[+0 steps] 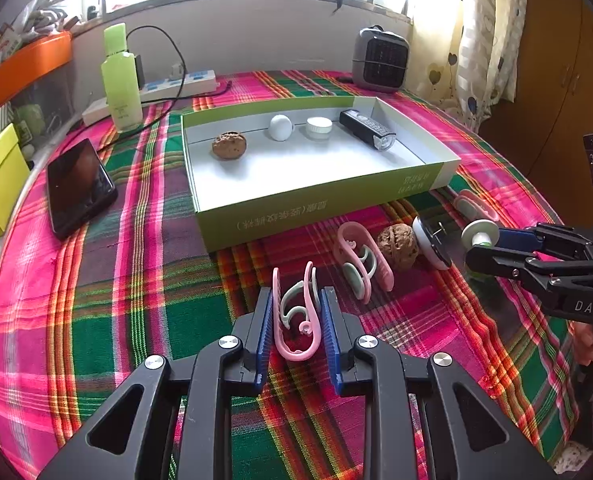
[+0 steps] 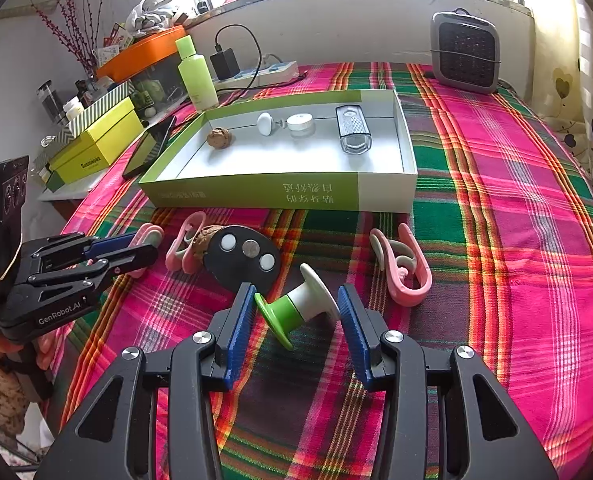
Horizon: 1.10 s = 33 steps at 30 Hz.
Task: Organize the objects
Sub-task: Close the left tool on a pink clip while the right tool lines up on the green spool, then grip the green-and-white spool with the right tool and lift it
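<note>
Right wrist view: "GenRobot.AI" on left tongs (image 2: 142, 254), lettered tray (image 2: 256, 192).

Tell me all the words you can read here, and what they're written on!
"DAS": on the right gripper, left wrist view; the rest is cut off.
"GenRobot.AI": on the left gripper, right wrist view.
Chinese characters, upside down, on the green box: too blurred to read.
Print on the yellow box: too small to read.
</note>
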Motion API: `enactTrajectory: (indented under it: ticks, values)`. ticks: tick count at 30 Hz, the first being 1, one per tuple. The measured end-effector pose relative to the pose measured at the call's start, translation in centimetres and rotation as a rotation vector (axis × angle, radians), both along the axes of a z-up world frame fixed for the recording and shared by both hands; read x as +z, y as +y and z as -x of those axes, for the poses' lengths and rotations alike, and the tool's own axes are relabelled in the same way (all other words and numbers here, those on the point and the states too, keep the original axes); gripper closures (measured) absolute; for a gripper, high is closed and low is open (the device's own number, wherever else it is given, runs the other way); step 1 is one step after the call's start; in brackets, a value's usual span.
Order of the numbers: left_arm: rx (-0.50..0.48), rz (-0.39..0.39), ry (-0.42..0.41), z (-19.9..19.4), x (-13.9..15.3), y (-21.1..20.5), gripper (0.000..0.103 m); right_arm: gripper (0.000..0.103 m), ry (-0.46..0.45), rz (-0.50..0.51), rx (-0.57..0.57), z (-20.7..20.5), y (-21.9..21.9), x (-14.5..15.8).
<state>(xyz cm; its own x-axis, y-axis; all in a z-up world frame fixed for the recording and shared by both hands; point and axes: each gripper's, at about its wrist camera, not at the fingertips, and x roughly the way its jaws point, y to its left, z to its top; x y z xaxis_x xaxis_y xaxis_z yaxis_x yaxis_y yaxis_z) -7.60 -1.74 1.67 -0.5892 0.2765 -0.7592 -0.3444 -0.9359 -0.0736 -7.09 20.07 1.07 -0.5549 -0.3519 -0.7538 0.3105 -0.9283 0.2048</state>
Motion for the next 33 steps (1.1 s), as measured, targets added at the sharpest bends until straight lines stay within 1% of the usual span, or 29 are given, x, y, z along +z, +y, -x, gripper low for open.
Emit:
enactTrajectory:
  ticks: [14,23,26,27,33]
  values:
    - [0.021,0.0,-0.01,-0.5,-0.4,0.4,0.082,0.059,0.005,0.009,-0.001,-0.3,0.0,0.0]
    - [0.044,0.011,-0.005,-1.2,-0.5,0.4,0.078,0.059,0.007,0.012,0.002,-0.3,0.1,0.1]
    - [0.05,0.016,-0.003,-1.2,-0.5,0.4,0.08,0.059,0.008,0.012,0.003,-0.3,0.0,0.1]
    - [0.057,0.026,-0.001,-1.2,-0.5,0.5,0.082,0.059,0.008,0.013,0.003,-0.3,0.0,0.1]
    - [0.067,0.029,0.0,-1.2,-0.4,0.6,0.082,0.059,0.012,0.015,0.003,-0.3,0.0,0.2]
